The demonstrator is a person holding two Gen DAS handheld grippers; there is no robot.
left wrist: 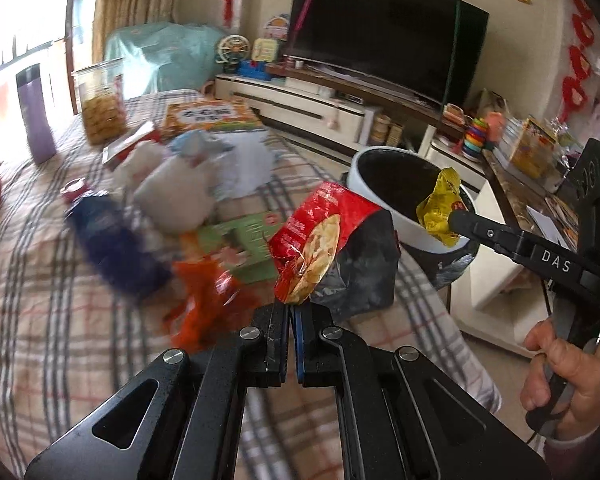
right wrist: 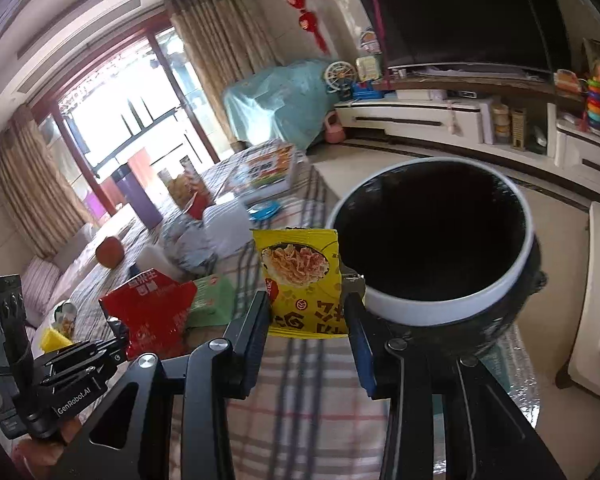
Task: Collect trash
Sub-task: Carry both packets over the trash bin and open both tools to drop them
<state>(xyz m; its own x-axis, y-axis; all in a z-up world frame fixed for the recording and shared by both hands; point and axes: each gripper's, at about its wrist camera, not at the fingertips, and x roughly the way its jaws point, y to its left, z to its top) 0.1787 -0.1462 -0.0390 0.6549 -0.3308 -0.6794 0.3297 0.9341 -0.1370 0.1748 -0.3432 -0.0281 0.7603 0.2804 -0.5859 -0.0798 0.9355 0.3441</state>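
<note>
My left gripper point(left wrist: 291, 306) is shut on a red snack wrapper point(left wrist: 320, 236) and holds it above the checked tablecloth point(left wrist: 40, 320). It also shows in the right wrist view point(right wrist: 118, 330) with the red wrapper point(right wrist: 152, 312). My right gripper point(right wrist: 308, 316) holds a yellow snack wrapper point(right wrist: 304, 280) between its fingers, next to the rim of the white bin with a black liner point(right wrist: 432, 240). In the left wrist view the right gripper point(left wrist: 454, 218) holds the yellow wrapper point(left wrist: 440, 204) over the bin point(left wrist: 396, 184).
More litter lies on the table: a blue packet point(left wrist: 112, 240), an orange wrapper point(left wrist: 208, 304), white crumpled bags point(left wrist: 176, 196), a green card point(left wrist: 248, 244). A purple flask point(left wrist: 38, 116), a snack jar point(left wrist: 102, 104) and a book point(left wrist: 212, 116) stand further back. A TV unit point(left wrist: 340, 108) is beyond.
</note>
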